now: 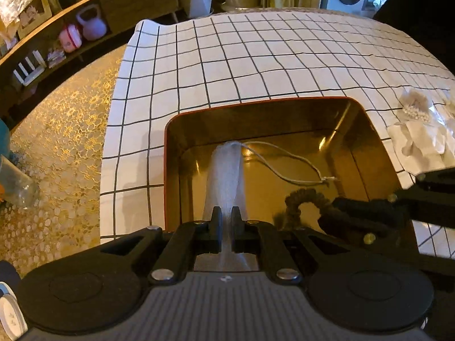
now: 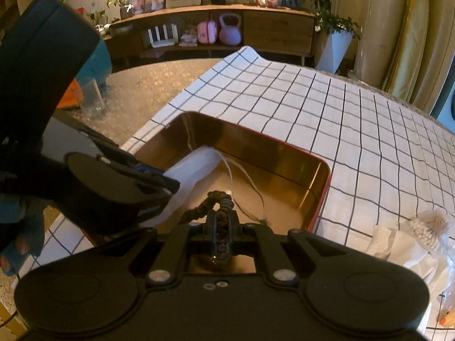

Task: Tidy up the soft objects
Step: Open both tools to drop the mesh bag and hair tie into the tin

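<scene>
So the gold tin (image 1: 355, 130) with the red rim sits on the checked cloth (image 1: 256, 56) near the table's left edge, and its open inside is mostly bare, lots of room on the right half and toward the far wall. Beyond the tin the cloth stretches out flat and uncluttered all the way to the far edge of the table (image 2: 148, 91). Only clutter is a white fabric flower thing (image 1: 418, 130) lying on the cloth just right of the tin. The left tongs (image 1: 226, 221) are pinched nearly closed on a white mesh pouch (image 1: 226, 176), which hangs from them down into the tin's left part, far end at the floor near the back wall, drawstring (image 1: 287, 164) looping loose across the bottom. The right tongs (image 2: 222, 221) are squeezed tight on a dark brown scrunchie (image 2: 212, 203), also over the tin's inside, near the front; can't tell if it touches the floor. The two tongs are close side by side, left crossing in front of the right camera.
</scene>
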A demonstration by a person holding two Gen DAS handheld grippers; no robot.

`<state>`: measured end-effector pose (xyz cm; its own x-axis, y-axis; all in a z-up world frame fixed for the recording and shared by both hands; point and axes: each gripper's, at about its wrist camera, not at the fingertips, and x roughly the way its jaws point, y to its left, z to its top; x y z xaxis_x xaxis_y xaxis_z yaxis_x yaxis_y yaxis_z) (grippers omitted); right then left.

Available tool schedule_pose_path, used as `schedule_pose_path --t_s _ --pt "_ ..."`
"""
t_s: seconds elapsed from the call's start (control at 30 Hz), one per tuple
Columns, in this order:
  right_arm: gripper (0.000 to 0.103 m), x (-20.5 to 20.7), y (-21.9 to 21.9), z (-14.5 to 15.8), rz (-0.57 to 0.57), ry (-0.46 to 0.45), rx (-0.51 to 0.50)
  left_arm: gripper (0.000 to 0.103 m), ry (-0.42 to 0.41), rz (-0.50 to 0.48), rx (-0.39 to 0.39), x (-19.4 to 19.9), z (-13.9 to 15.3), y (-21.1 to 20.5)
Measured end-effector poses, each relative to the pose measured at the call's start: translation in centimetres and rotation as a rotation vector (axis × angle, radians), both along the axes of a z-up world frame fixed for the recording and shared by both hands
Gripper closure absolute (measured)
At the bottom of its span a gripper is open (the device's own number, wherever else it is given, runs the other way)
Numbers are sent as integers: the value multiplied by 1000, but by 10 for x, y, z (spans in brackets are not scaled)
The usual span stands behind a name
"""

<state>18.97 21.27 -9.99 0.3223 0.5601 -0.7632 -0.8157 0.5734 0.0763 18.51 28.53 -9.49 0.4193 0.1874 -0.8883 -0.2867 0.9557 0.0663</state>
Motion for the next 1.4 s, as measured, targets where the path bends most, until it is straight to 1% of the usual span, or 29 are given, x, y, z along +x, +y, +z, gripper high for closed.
schedule_pose_path --t_s 0.17,0.3,0.47,0.63,0.77,0.9,1.03,1.07,1.2,1.23,1.27,1.3,1.4 --pt "94 -4 1 -8 13 -2 -28 97 2 1 -7 5 -3 2" --pt "86 -1 1 -11 18 18 -36 97 0 5 -16 6 -4 2" --pt "84 -3 -3 -12 19 39 -38 96 -15 29 -37 5 -3 4" --pt "72 -8 -8 -6 21 41 -21 94 -15 34 -33 2 -1 3" --pt "68 -11 -12 0 20 39 -9 93 -20 42 -46 -2 1 2" --pt "63 -13 -17 5 17 36 5 91 -29 44 -38 -6 6 -2" --pt "58 -14 -25 11 7 30 23 74 -43 46 -28 -11 12 -7" --pt "58 -15 -26 12 3 25 26 72 -48 45 -29 -13 14 -8" --pt "54 -17 -34 19 -2 16 46 70 -60 44 -26 -19 20 -12" --pt "53 -18 -36 21 0 13 52 60 -63 44 -24 -21 22 -13" --pt "52 -19 -38 23 0 9 55 45 -70 45 -19 -23 24 -14" --pt "50 -21 -41 25 -2 2 59 40 -78 47 -14 -25 26 -15" --pt "48 -25 -48 32 -3 -15 73 39 -96 52 0 -31 35 -20"
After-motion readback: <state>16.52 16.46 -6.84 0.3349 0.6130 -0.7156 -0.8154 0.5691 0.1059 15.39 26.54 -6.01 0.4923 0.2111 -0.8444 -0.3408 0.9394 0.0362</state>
